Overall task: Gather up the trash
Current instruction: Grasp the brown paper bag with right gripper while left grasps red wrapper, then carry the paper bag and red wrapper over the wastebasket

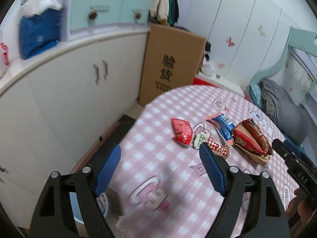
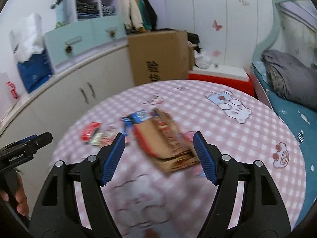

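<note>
Approach stage: the left gripper point(image 1: 160, 168) and right gripper point(image 2: 159, 154) both hang over the pink checked table point(image 2: 247, 138) with jaws apart and empty. The trash lies clustered mid-table: a red wrapper point(image 1: 182, 131) at left, a blue wrapper point(image 1: 222, 126), and a brown snack bag point(image 2: 168, 142) nearest the right gripper. The next move likely calls for lowering onto one piece and closing.

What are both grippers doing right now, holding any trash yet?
Left gripper: jaws open, holding nothing.
Right gripper: jaws open, holding nothing; wrappers lie on the table beyond.
</note>
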Demonstrator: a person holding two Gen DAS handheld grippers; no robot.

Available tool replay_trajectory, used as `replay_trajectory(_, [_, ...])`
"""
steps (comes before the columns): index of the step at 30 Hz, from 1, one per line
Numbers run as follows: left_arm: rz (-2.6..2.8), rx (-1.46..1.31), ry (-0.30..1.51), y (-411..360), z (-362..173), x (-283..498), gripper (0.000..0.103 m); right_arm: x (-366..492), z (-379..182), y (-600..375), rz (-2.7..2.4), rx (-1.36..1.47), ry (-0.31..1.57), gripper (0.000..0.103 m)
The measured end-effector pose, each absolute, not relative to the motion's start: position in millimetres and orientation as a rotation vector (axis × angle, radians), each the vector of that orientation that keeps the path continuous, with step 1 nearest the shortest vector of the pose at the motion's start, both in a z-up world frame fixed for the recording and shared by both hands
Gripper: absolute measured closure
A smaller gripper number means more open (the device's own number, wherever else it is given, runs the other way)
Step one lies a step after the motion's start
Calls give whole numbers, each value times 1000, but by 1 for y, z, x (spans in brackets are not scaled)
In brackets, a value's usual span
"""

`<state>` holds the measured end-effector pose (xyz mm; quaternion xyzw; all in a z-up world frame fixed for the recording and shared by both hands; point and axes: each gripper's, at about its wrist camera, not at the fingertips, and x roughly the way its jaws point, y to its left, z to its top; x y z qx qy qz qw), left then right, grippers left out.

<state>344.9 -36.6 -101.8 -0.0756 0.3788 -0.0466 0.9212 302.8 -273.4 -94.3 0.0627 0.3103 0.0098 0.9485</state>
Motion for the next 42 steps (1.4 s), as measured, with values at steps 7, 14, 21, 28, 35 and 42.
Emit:
replay_trajectory(7, [-89, -165, 833, -55, -126, 395, 24, 346, -118, -306, 35, 166, 717, 32])
replay_trajectory(14, [-109, -93, 884, -76, -146, 417, 48, 364, -135, -311, 115, 217, 785, 33])
replay_trajectory(21, [-137, -96, 883, -82, -146, 417, 80, 359, -132, -298, 187, 193, 775, 74])
replay_trajectory(28, [-139, -168, 832, -63, -131, 399, 81, 350, -123, -304, 144, 202, 715, 82])
replay_trajectory(35, [-130, -196, 792, -37, -113, 366, 81, 325, -103, -314, 102, 235, 622, 83])
replay_trajectory(42, [-142, -224, 738, -5, -92, 323, 81, 286, -61, -283, 170, 209, 521, 83])
